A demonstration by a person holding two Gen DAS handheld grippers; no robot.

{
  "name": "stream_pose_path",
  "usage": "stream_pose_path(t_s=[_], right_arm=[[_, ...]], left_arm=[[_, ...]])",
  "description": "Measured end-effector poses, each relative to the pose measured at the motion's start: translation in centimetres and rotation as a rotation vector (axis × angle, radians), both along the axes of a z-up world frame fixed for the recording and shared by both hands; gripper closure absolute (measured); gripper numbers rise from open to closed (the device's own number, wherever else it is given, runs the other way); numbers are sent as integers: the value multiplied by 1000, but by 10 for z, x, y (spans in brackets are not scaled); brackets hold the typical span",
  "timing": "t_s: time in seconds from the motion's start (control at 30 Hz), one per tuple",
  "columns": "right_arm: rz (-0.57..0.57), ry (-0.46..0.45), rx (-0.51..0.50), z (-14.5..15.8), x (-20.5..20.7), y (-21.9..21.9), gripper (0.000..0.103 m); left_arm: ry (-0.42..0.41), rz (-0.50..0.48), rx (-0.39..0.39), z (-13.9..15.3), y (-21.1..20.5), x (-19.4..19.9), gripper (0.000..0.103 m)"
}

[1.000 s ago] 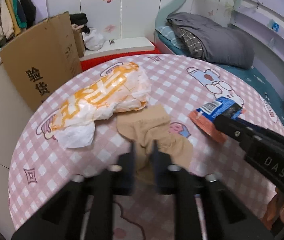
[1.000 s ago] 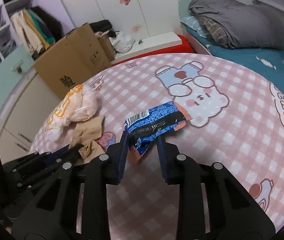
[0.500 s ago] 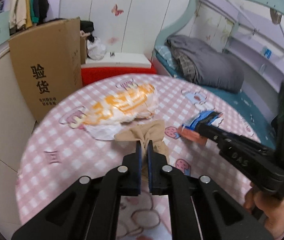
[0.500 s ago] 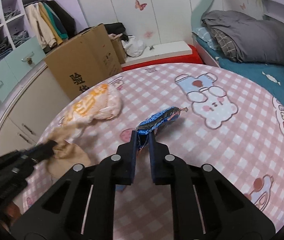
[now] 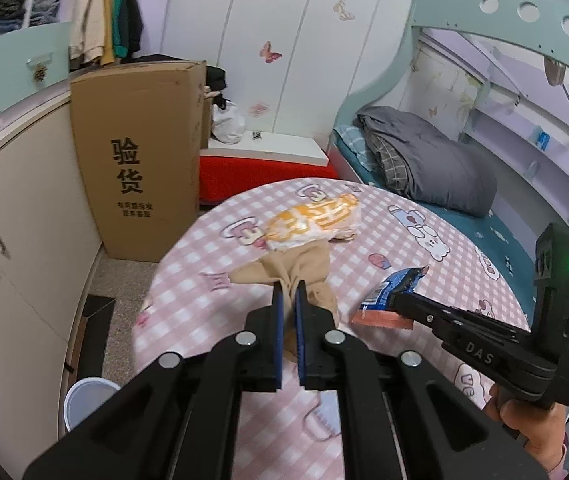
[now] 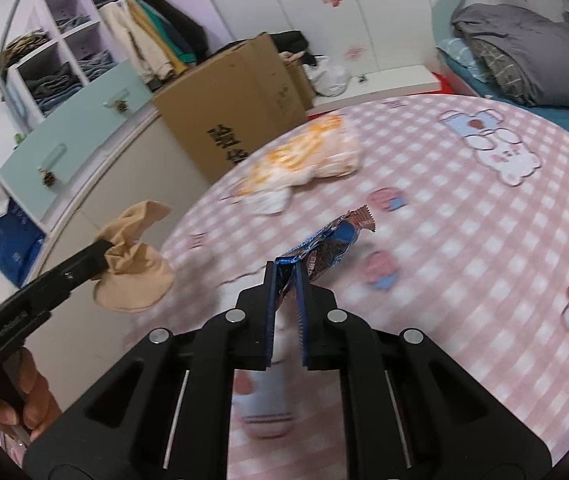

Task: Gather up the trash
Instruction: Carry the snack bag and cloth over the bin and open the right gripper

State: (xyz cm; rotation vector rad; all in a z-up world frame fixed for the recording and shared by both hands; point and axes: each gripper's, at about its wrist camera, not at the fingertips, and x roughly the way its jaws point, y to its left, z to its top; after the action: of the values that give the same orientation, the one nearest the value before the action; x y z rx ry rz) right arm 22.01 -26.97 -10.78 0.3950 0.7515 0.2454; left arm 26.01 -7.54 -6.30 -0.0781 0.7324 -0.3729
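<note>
My left gripper [image 5: 288, 294] is shut on a tan stocking [image 5: 304, 268] and holds it in the air above the table's left edge; it also shows in the right wrist view [image 6: 134, 276]. My right gripper [image 6: 285, 276] is shut on a blue and orange snack wrapper [image 6: 330, 244], lifted above the round pink checked table [image 6: 464, 240]. The wrapper also shows in the left wrist view [image 5: 394, 292]. An orange and white plastic bag [image 5: 316, 220] lies crumpled on the table, also in the right wrist view [image 6: 304, 160].
A large cardboard box [image 5: 140, 160] stands on the floor left of the table, beside cream cabinets [image 5: 12, 260]. A white round bin [image 5: 84, 400] sits on the floor at lower left. A bed with a grey quilt [image 5: 424, 164] lies behind the table.
Both grippers closed on their items and lifted them off the table. The left moved left and up with the stocking; the right rose with the wrapper.
</note>
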Motion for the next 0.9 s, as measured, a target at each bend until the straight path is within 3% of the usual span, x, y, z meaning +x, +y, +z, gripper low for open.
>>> stream_pose_path(t_s=[0.5,0.9], right_arm=[[250,-46,25,24,-11,159,95],[445,45,8,-14,8,293,95]], left_arm=[[4,191,-66,-4,134,-34,98],[76,411,-52,-53,263,-45,98]])
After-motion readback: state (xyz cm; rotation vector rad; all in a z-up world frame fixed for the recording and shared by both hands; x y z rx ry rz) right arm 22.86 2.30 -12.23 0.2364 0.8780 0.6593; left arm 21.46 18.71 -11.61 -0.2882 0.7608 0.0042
